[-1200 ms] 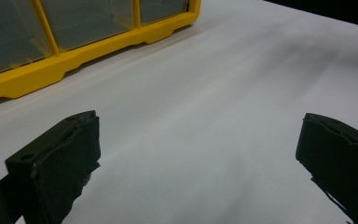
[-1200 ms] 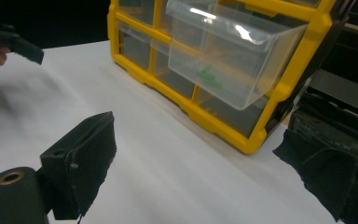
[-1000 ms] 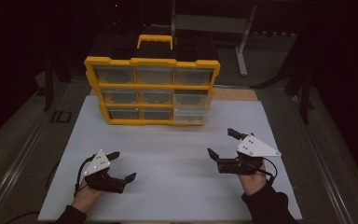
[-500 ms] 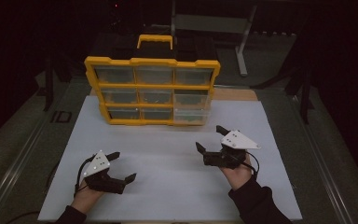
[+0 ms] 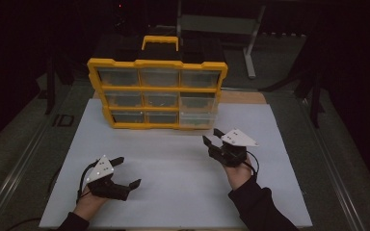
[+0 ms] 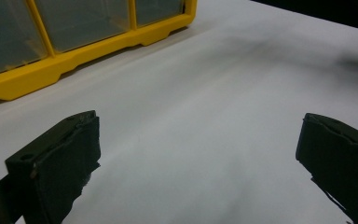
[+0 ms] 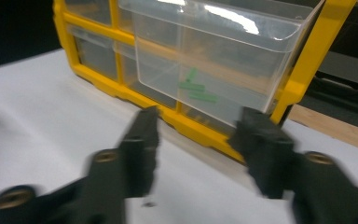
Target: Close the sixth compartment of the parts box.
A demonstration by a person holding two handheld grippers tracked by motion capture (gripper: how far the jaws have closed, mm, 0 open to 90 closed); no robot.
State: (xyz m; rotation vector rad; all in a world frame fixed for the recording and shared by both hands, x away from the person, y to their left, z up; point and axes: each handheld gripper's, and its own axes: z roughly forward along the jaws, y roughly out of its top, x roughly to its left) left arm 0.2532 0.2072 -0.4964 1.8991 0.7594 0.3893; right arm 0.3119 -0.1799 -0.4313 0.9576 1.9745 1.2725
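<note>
While both hands rest at the near edge of the white surface (image 5: 173, 168), the items run from left to right as follows.

Item 1: left gripper (image 5: 125, 173). Held low at the near left, clear of everything, with bare sheet between its jaws. The jaws stand wide apart and carry nothing. In the left gripper view (image 6: 196, 158) the organiser's yellow base crosses the upper left corner, well apart from the jaws.

Item 2: yellow organiser (image 5: 158, 62). Stands upright at the far middle of the surface, its face with three rows of clear drawers turned toward the person and a black-and-yellow handle on top. Its long axis runs side to side.

Item 3: clear drawer (image 5: 198, 108). Located in the organiser's right-hand column, at the lower right of the face. In the right gripper view (image 7: 214, 60) it projects forward from the frame, partly pulled out, with a few small green pieces (image 7: 193, 91) lying inside.

Item 4: right gripper (image 5: 213, 136). Raised just in front of the organiser's lower right corner, pointing at it. The jaws are spread and empty, with the drawer lying straight ahead and slightly above them, near but not touching. This hand is by far the nearer to the drawer; judged so, the next move falls to it, straight forward.
</note>
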